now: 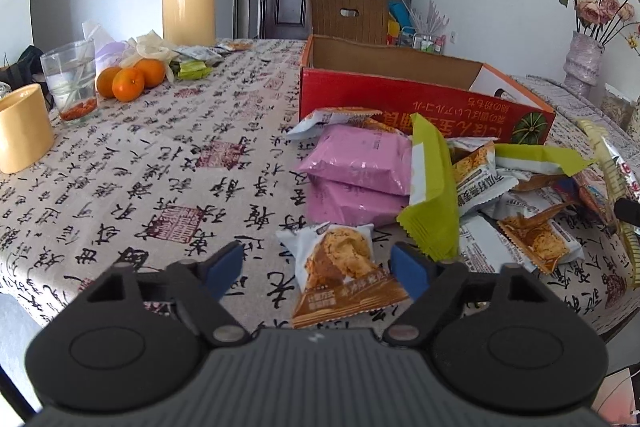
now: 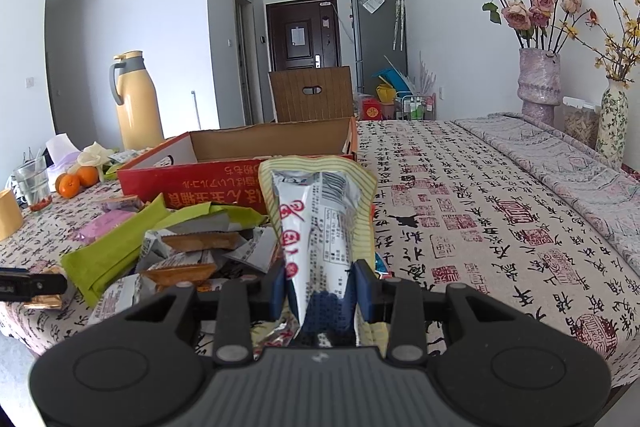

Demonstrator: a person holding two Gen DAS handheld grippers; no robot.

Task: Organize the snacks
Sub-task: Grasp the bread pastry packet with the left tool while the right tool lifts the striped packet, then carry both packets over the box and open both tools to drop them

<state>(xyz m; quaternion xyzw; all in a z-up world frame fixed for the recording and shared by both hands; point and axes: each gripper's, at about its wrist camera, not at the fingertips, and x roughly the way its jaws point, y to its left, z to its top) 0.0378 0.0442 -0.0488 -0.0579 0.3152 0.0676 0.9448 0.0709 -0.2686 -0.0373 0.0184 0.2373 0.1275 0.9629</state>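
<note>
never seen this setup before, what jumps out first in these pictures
The heap of snack packets, pink, lime-green and orange, piled on the calligraphy tablecloth right in front of the open red box. Closer in, the right gripper is clamped on a tall white packet with red characters, while the left gripper straddles a single orange-and-white packet.

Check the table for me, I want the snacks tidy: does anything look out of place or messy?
Yes. Snack packets lie heaped loosely on the tablecloth in front of the red carton, not inside it. One orange-and-white packet lies apart, nearer the table's edge.
</note>
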